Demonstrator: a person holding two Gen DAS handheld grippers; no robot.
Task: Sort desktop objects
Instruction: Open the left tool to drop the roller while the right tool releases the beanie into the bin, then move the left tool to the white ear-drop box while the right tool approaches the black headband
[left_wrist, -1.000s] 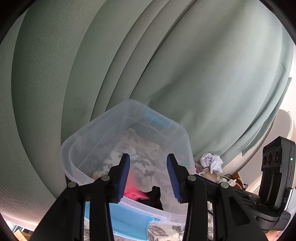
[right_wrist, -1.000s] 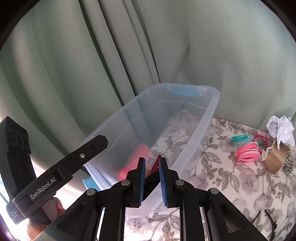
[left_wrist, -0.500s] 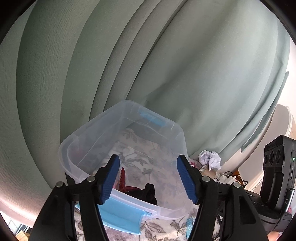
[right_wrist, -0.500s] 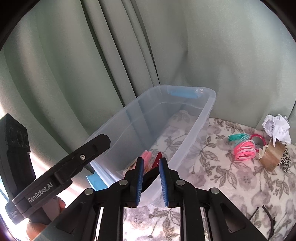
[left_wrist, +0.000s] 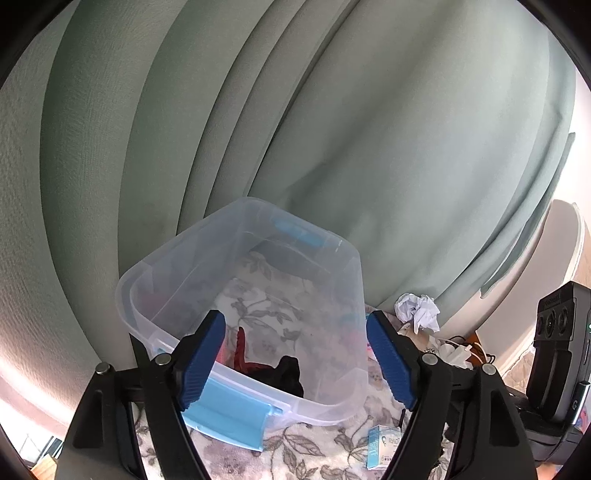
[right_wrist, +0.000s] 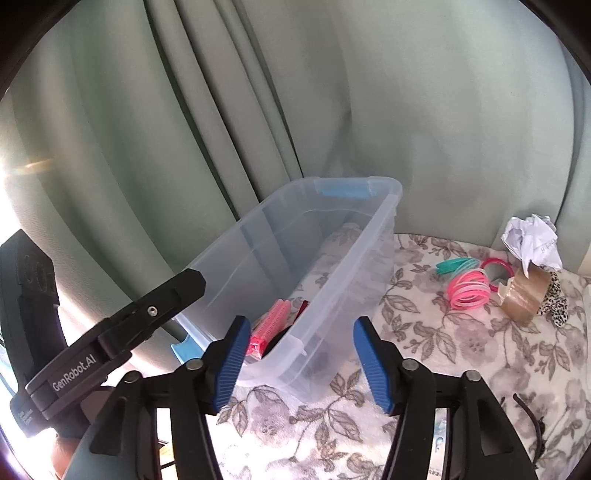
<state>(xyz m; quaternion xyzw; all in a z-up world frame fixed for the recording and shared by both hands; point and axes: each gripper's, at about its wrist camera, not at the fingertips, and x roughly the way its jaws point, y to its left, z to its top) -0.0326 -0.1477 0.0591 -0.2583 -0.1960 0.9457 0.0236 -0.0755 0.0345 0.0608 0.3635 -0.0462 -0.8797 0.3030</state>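
Observation:
A clear plastic bin (left_wrist: 127, 295) with blue handles stands on the flowered cloth in front of a green curtain. Inside its near end lie a red clip (left_wrist: 242, 350), a black item (left_wrist: 288, 374) and a pink ribbed roller (right_wrist: 273, 321). My left gripper (left_wrist: 295, 332) hangs open above the bin's near end, with nothing between its blue pads. My right gripper (right_wrist: 301, 334) is open too, just over the bin's (right_wrist: 240, 258) near corner, holding nothing. The left gripper's black body (right_wrist: 147, 310) shows at the left of the right wrist view.
To the right of the bin lie a crumpled paper ball (right_wrist: 532, 240), pink coil bands (right_wrist: 467, 290), a teal coil (right_wrist: 454, 264), a red ring (right_wrist: 496, 266), a tape roll (right_wrist: 524, 295) and a leopard scrunchie (right_wrist: 554, 299). A small blue-white box (left_wrist: 382, 446) lies near the bin's front.
Both grippers have opened: the left spread wide first, the right went from nearly shut to open. The pink roller and red clip now lie still in the bin.

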